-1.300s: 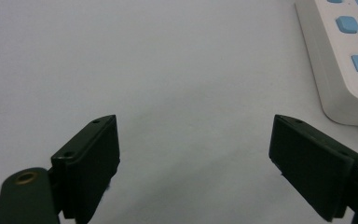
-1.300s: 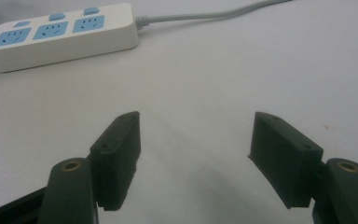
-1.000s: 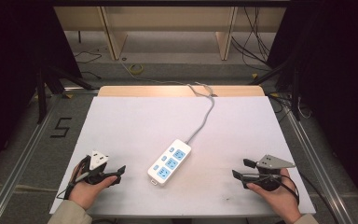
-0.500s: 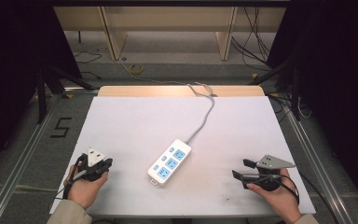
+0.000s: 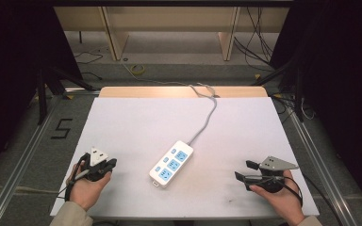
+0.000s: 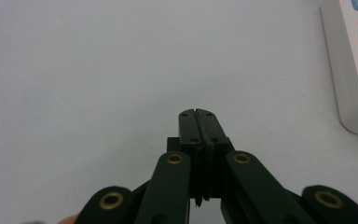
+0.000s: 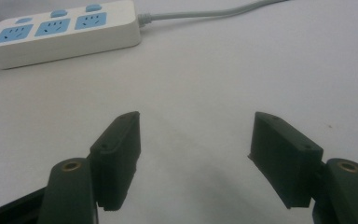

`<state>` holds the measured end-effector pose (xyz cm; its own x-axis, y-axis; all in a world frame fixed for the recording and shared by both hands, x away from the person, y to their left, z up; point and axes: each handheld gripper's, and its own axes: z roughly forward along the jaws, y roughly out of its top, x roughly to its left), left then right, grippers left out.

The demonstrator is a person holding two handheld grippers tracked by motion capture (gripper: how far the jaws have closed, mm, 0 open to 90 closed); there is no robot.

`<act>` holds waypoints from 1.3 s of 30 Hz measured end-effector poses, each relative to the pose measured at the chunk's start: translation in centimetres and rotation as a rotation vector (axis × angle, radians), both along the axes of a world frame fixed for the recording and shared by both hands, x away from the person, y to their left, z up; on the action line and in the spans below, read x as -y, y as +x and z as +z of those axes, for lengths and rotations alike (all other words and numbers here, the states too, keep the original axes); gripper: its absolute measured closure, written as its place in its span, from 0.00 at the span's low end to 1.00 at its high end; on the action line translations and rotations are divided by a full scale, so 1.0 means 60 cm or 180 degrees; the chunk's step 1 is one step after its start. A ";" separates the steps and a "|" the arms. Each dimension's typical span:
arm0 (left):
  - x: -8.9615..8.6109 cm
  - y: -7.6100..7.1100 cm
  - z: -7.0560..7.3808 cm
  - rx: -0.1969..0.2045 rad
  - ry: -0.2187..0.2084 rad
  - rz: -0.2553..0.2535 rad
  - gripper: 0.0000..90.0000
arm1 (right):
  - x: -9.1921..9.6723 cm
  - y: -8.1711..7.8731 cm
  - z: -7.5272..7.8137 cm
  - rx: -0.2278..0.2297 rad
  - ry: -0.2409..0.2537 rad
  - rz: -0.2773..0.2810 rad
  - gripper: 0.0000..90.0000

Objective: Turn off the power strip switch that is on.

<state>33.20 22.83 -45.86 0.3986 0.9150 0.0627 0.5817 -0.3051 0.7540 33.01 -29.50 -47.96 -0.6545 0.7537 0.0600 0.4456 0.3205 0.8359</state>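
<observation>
Two grippers flanking power strip (image 5: 171, 163) mid-table, long axis diagonal, cord end far. Left gripper (image 5: 108, 165) pressed together, empty (just closed), slightly nearer; right gripper (image 5: 242, 171) spread, empty.

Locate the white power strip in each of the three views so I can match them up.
High view: power strip lies at the table's centre, slanted, between both grippers.
Left gripper view: its white edge and blue buttons sit at the right border.
Right gripper view: it lies at upper left, with the cord running right.
Shared landmark: its blue sockets and buttons.
</observation>
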 end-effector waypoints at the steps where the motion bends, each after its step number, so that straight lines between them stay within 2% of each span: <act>1: 0.000 0.000 0.000 -0.0010 -0.0018 0.0000 1.00 | 0.000 0.000 0.000 0.0000 -0.0001 0.0000 0.38; 15: 0.008 0.001 0.008 -0.0028 -0.0039 0.0002 1.00 | 0.000 -0.001 0.001 0.0008 -0.0002 0.0001 0.38; 39: 0.040 0.004 0.017 -0.0092 -0.0001 -0.0127 1.00 | -0.001 -0.001 0.001 0.0017 -0.0004 0.0014 0.38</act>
<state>33.42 20.44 -44.82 0.4364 0.8984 0.0506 0.5905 -0.3283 0.7372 32.95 -29.45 -47.91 -0.6582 0.7508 0.0555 0.4397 0.3236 0.8378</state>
